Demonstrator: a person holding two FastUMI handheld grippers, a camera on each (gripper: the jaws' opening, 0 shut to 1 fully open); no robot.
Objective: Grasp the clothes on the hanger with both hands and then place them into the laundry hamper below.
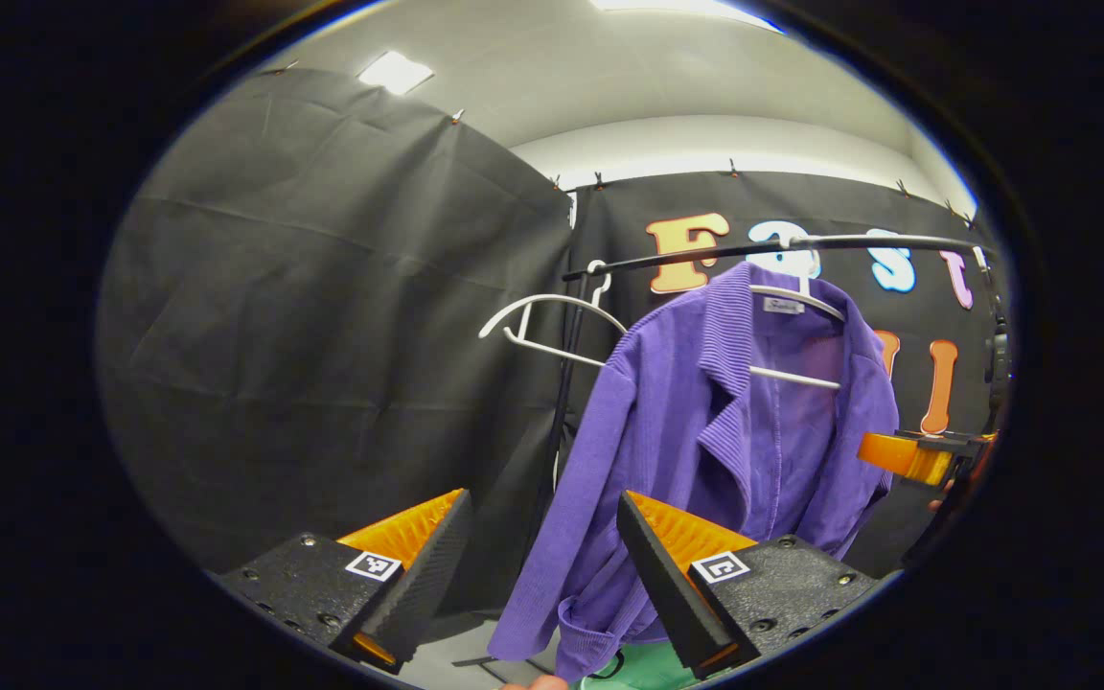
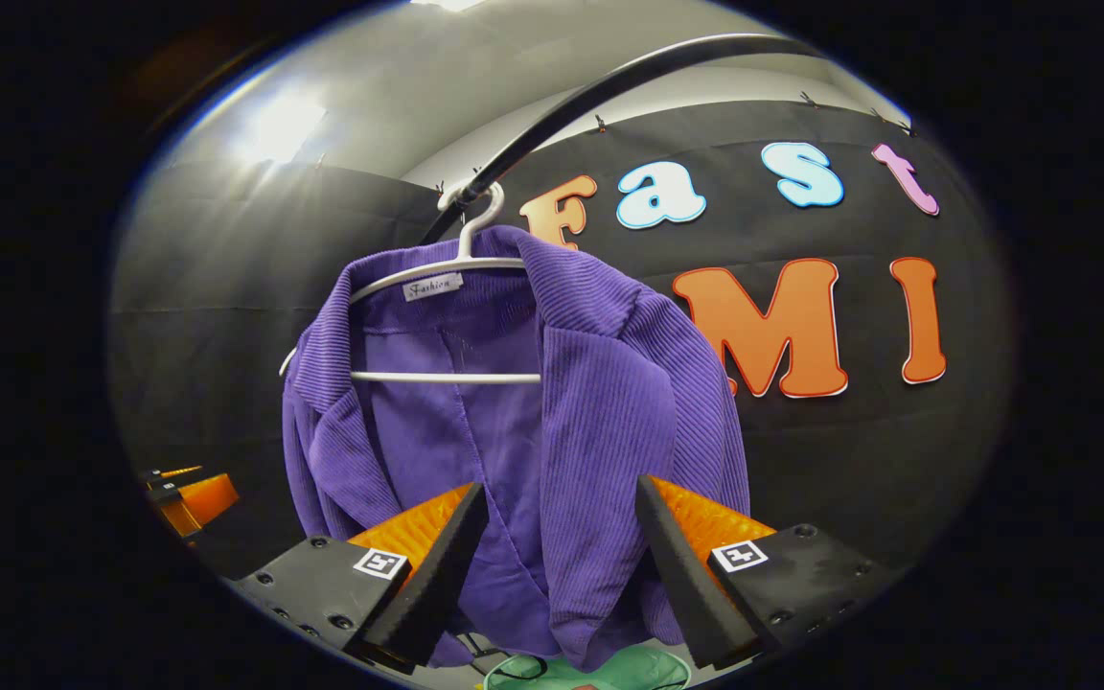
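1. Presently, one purple ribbed corduroy jacket hangs on a white plastic hanger from a dark curved rail, ahead of both grippers and above them.
2. Right gripper: jaws wide apart, holding nothing. The jacket's front panel and lapel hang directly beyond the gap between its fingers, so it is squarely lined up. Whether cloth touches the fingers, I cannot tell.
3. Left gripper: jaws likewise spread, empty. The jacket lies ahead and to its right; only the sleeve on that side hangs past the gap.
4. Long axis: the garment hangs vertically, collar at the rail, hem down near the fingertips.
5. Judgement: the right gripper looks the nearer and better placed; the left needs to shift right toward the shoulder or sleeve.
6. Count: one jacket; two white hangers, one of them bare to the jacket's left on the rail; two grippers.
7. A green-rimmed hamper peeps below the hem, beneath the right gripper's fingers; one only, largely hidden.
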